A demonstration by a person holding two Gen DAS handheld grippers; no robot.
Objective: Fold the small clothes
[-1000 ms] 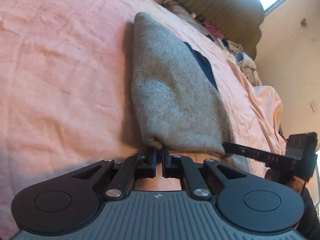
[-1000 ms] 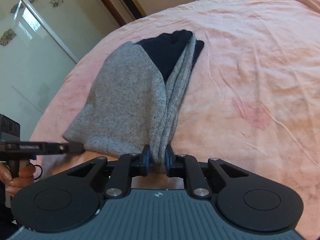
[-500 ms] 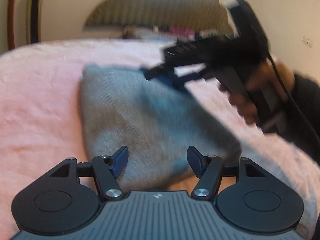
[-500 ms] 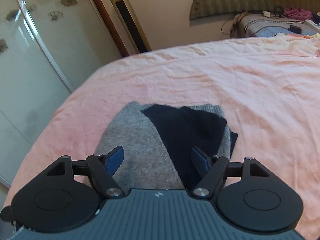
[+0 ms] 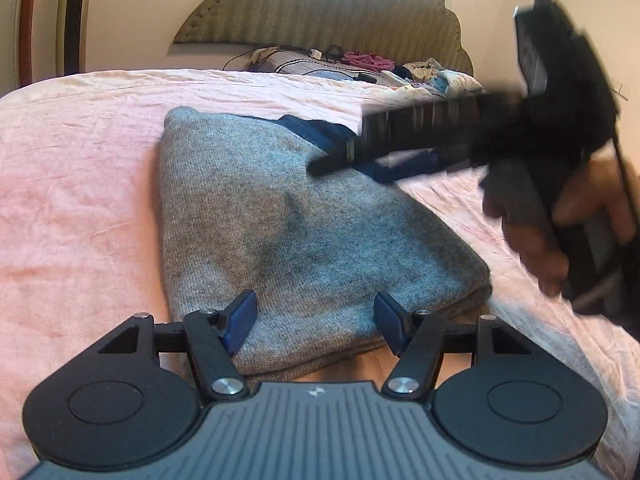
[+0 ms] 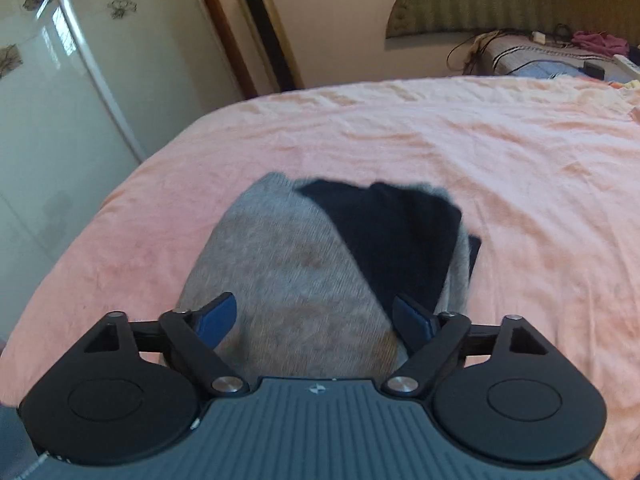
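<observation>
A grey knit garment (image 5: pixel 288 232) lies folded on the pink bedsheet (image 5: pixel 72 184), with a dark navy part (image 5: pixel 320 130) showing at its far edge. My left gripper (image 5: pixel 316 318) is open and empty, just above the garment's near edge. In the right wrist view the same grey garment (image 6: pixel 288 276) with its navy part (image 6: pixel 396 232) lies under my right gripper (image 6: pixel 314 318), which is open and empty. The right gripper also shows blurred in the left wrist view (image 5: pixel 360 160), above the garment's far right side.
The padded headboard (image 5: pixel 320 12) stands at the far end of the bed, with a pile of clothes and cables (image 5: pixel 360 62) in front of it. A glass wardrobe door (image 6: pixel 60 80) stands to the left of the bed (image 6: pixel 480 152).
Both grippers let go of the garment's edge, opened and rose. The garment now lies flat on the bed. The right gripper moved over its far right side.
</observation>
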